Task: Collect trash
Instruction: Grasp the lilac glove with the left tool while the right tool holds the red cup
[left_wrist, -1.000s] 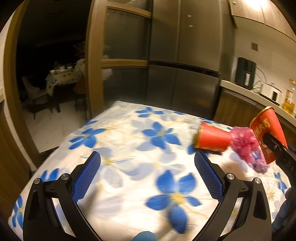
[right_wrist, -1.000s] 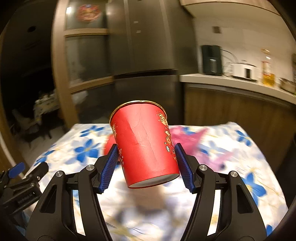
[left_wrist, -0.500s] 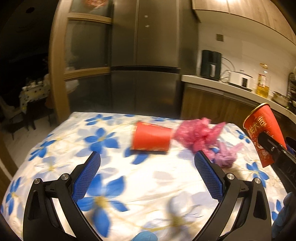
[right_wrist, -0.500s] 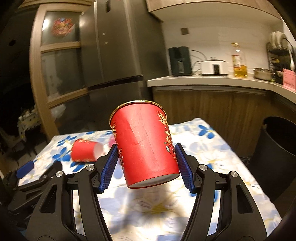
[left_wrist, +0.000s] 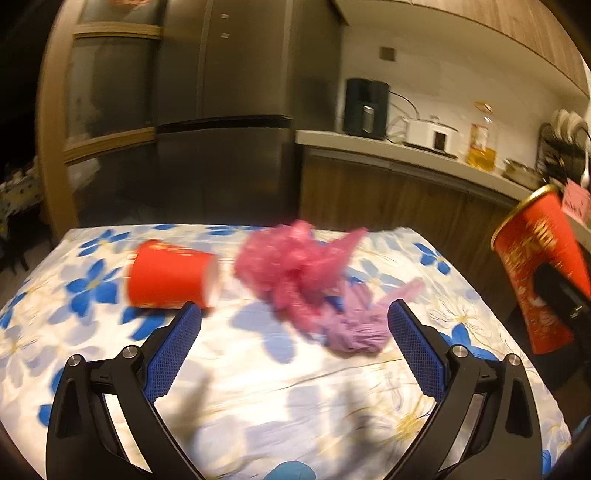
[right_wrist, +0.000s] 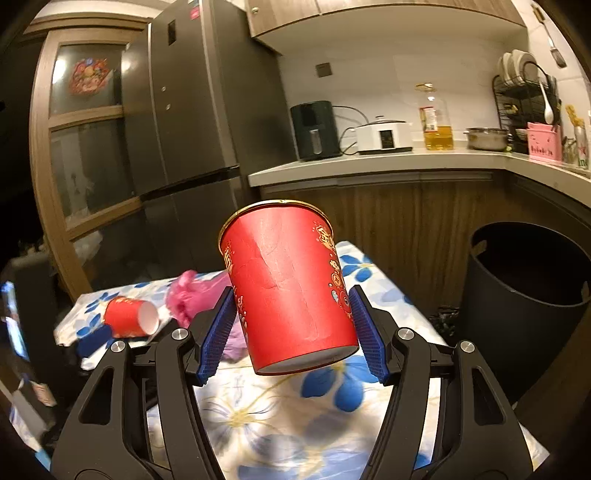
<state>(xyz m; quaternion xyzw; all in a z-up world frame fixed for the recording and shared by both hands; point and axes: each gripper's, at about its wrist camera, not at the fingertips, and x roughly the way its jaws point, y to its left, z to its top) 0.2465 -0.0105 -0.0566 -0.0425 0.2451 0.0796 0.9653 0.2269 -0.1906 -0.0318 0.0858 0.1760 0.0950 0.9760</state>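
Right gripper (right_wrist: 291, 332) stays clamped on upright red cup (right_wrist: 288, 288) and has swung right; black bin (right_wrist: 524, 295) beyond the table's right edge now shows, so drop looks next. Left gripper (left_wrist: 293, 332), fingers apart, now faces pink bag (left_wrist: 291, 266) mid-table.

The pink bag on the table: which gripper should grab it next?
Probably the left gripper: it is open and faces the pink bag, while the right gripper is shut on a red cup.
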